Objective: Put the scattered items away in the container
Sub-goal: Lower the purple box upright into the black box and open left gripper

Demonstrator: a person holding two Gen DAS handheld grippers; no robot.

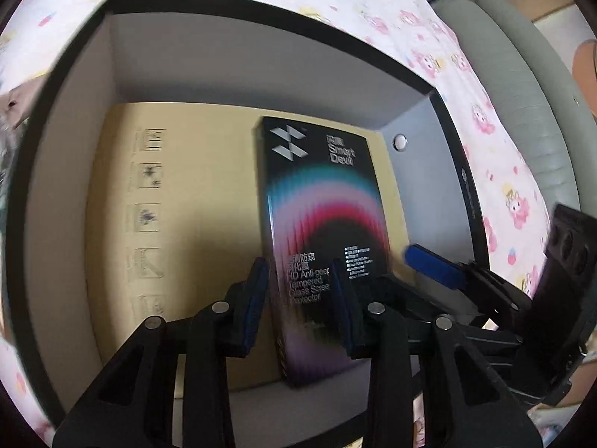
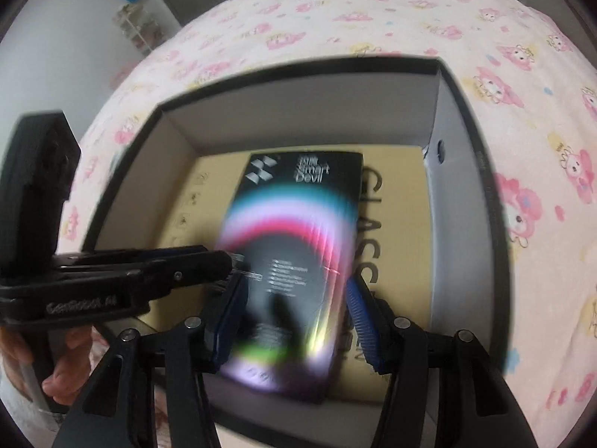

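Screen-protector pack (image 1: 321, 231) inside black box (image 1: 74, 86), long axis pointing away, gripped by left tongs (image 1: 300, 306) and right tongs (image 2: 294, 321).

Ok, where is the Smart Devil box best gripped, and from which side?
Grip the Smart Devil box at its near short end, pinching across the two long edges, coming steeply from above on the near side. It is flat and slim and runs lengthwise away, and the container walls crowd its far end.
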